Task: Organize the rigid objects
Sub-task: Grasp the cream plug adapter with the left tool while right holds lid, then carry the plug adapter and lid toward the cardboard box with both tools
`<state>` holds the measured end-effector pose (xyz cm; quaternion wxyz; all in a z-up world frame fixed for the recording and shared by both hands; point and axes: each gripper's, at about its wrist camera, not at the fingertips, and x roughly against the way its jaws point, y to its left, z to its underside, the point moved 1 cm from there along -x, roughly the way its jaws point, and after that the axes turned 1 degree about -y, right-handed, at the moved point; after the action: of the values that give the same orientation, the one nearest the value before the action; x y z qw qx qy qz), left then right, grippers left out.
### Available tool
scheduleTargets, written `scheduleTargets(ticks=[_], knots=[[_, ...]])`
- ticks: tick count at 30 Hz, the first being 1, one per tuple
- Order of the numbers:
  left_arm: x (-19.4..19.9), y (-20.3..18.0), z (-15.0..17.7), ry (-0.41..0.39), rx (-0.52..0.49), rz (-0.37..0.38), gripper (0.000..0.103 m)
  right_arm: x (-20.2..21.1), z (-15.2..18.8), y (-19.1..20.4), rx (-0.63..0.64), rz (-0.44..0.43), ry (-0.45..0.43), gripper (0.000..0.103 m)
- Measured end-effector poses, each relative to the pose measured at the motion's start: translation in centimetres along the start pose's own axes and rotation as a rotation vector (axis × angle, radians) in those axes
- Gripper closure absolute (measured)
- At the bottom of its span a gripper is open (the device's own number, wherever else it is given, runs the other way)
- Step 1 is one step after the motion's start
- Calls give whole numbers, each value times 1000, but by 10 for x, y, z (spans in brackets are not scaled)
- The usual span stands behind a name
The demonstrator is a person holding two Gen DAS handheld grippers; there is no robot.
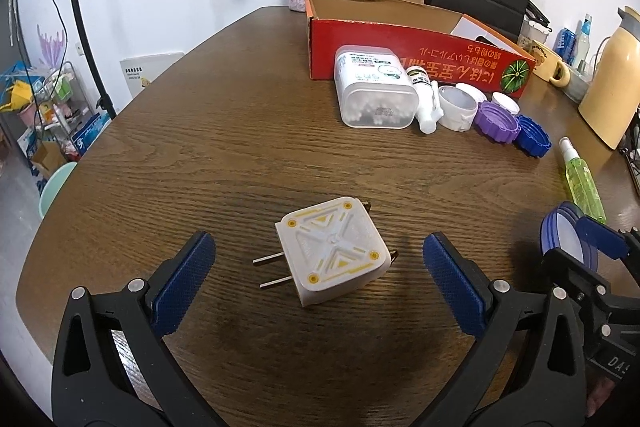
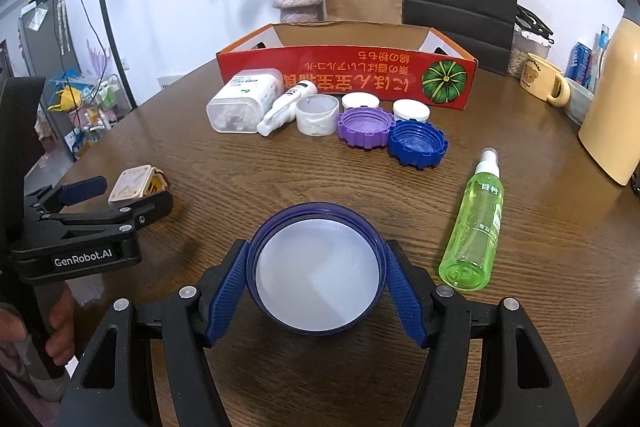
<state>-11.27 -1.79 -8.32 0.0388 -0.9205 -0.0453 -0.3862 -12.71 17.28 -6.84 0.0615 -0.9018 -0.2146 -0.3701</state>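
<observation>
Even, bright indoor lighting; sharp focus throughout.
Soft shadows are cast on the surface (image 1: 248, 131); edges are bent and darkly vignetted by fisheye distortion.

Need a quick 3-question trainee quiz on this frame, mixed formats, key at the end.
1. True or false: the left gripper is closed on the plug adapter.
2. What does the right gripper hold? A) green spray bottle B) round blue lid C) purple cap
3. Fill in: the purple cap touches the ____ cap in front of the red box.

Key: 1 false; 2 B; 3 blue
</observation>
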Motion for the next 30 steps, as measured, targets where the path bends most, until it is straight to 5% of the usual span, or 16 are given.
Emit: scheduleTargets(ticks=[4, 7, 30], knots=[[0, -1, 0, 1, 4, 8, 10, 0, 0, 0, 2, -5, 0, 32], [-4, 0, 2, 21, 13, 25, 37, 0, 0, 0, 3, -9, -1, 32], [23, -11, -14, -70, -42, 75, 38, 19, -12, -5, 2, 19, -56, 32]])
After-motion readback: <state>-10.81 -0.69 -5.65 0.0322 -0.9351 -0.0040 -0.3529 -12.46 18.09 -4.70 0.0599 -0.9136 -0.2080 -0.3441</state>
